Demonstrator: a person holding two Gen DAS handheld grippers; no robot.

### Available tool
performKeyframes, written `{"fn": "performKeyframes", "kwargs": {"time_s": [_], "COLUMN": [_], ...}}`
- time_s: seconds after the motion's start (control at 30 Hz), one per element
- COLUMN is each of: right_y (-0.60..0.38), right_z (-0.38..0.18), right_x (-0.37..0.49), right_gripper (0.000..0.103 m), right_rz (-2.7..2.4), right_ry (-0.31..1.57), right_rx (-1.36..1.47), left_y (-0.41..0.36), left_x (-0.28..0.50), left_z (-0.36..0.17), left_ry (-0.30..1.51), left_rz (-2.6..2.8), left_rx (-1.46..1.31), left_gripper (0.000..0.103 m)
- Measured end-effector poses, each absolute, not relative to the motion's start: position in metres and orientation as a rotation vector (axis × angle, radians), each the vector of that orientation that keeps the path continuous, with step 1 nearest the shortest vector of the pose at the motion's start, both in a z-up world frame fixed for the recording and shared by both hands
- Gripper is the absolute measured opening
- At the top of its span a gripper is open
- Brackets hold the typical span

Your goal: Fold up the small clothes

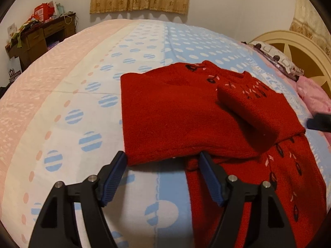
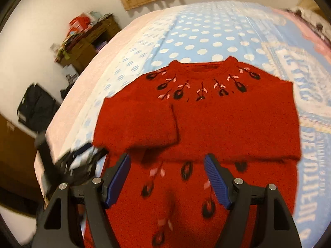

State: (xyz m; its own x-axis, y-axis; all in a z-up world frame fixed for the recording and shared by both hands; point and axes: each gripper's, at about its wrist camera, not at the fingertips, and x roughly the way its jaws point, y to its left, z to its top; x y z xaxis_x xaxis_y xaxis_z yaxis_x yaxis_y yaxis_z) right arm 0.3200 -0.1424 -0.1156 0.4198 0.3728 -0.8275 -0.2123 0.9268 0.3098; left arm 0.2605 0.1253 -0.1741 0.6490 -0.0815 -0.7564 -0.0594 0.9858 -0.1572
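Observation:
A small red knit sweater (image 1: 182, 117) with black and pink flower embroidery lies on the bed, both sleeves folded across its front; it also shows in the right wrist view (image 2: 227, 119). My left gripper (image 1: 163, 157) is open and empty, at the near edge of the folded left sleeve. My right gripper (image 2: 167, 160) is open and empty above the sweater's lower half, just below the folded sleeves. The left gripper shows blurred at the left of the right wrist view (image 2: 82, 157). A dark tip of the right gripper (image 1: 318, 122) shows at the right edge of the left wrist view.
The bed sheet (image 1: 82, 95) is blue, white and pink with dots. A cluttered wooden desk (image 1: 41, 37) stands by the far wall. Pillows (image 1: 285, 62) and a cream headboard (image 1: 306, 53) are at the right. A dark bag (image 2: 35, 105) sits beside the bed.

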Motion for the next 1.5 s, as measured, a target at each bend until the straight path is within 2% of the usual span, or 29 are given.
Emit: {"fn": "performKeyframes", "kwargs": {"time_s": [0.23,0.33,0.4,0.5,0.83,1.0,1.23,1.5], "right_y": [-0.126,-0.116,-0.106,-0.092,-0.115,-0.139,-0.188,-0.232], "right_z": [-0.153,-0.17,-0.178,-0.175,-0.098,-0.073,-0.063,-0.078], "right_x": [0.37,0.378,0.379,0.372,0.342,0.334,0.325,0.32], "right_gripper": [0.069,0.06,0.05,0.015,0.012,0.011,0.011,0.01], "right_rz": [0.342,0.376,0.402,0.386,0.325,0.288,0.219,0.14], "right_ry": [1.139,1.177,1.194,1.163,0.877,0.806,0.784,0.791], "right_rx": [0.229,0.265,0.26,0.139,-0.021,-0.016,0.02,0.025], "left_y": [0.134,0.134,0.132,0.132,0.13,0.132,0.129,0.127], "left_x": [0.261,0.263,0.263,0.262,0.264,0.263,0.264,0.265], "left_z": [-0.179,-0.183,-0.184,-0.184,-0.185,-0.186,-0.186,-0.188], "left_ry": [0.852,0.866,0.868,0.865,0.877,0.876,0.887,0.896], "left_rz": [-0.034,-0.038,-0.038,-0.039,-0.026,-0.021,-0.012,-0.012], "left_rx": [-0.24,-0.251,-0.246,-0.241,-0.218,-0.227,-0.208,-0.203], "left_gripper": [0.078,0.078,0.079,0.079,0.081,0.082,0.085,0.088]}}
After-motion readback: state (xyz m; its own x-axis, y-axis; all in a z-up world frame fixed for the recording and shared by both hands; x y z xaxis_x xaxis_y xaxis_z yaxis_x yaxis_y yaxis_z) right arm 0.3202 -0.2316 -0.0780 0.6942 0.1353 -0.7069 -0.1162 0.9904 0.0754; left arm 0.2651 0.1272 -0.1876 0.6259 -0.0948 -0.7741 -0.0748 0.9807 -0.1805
